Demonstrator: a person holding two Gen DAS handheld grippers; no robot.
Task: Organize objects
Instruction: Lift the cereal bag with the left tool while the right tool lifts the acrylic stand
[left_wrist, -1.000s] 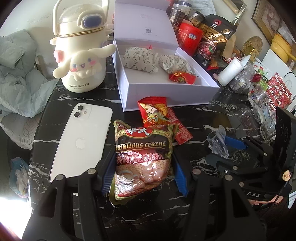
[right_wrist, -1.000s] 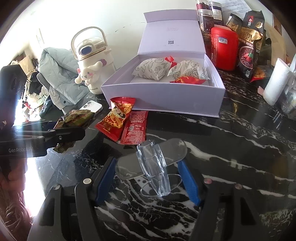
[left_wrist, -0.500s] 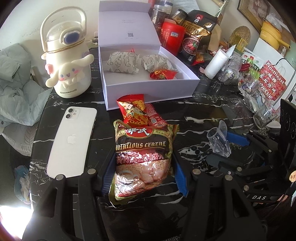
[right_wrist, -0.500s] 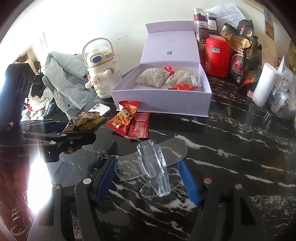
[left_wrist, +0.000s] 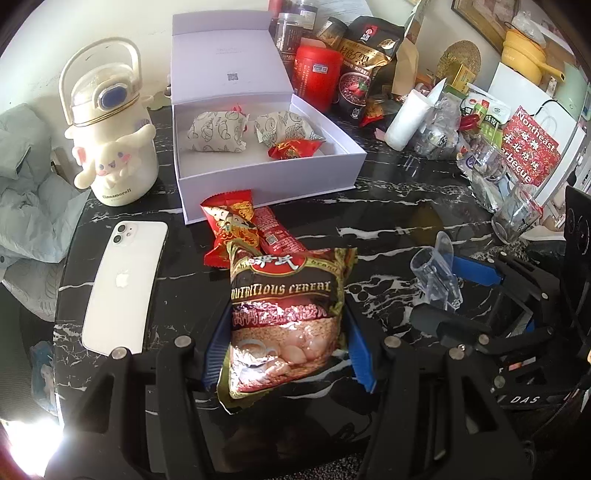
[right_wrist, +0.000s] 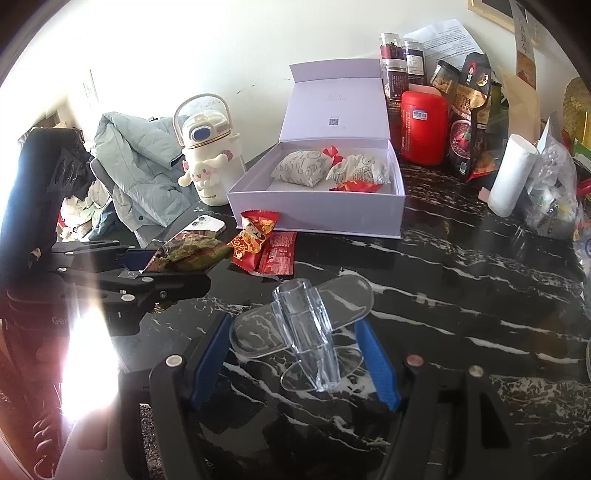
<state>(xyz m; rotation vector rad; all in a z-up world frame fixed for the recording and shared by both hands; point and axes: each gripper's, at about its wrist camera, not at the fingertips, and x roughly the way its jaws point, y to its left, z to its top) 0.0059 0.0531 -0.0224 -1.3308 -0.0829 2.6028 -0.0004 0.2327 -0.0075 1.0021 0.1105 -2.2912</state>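
My left gripper (left_wrist: 284, 347) is shut on a brown cereal packet (left_wrist: 286, 321), held above the black marble table (left_wrist: 388, 221); in the right wrist view the same packet (right_wrist: 188, 253) shows side-on at the left. Between the blue pads of my right gripper (right_wrist: 295, 354) sits a clear plastic stand (right_wrist: 306, 328), gripped across its flat wings and lifted off the table. Two red snack packets (left_wrist: 243, 229) lie in front of an open white box (left_wrist: 266, 173). Inside the box are two wrapped buns (left_wrist: 216, 131) and a red sweet (left_wrist: 291, 149).
A white phone (left_wrist: 123, 284) lies left of the packets, a cream character bottle (left_wrist: 110, 125) behind it. A red canister (left_wrist: 317, 77), dark food bags (left_wrist: 365, 66), a white roll (left_wrist: 406, 118) and clear glassware (left_wrist: 517, 214) crowd the back right. A pale jacket (right_wrist: 136, 166) hangs at the left edge.
Both grippers have risen and drawn back from the box with their loads; the box, bottle and phone look smaller and farther. Both grips are unchanged.
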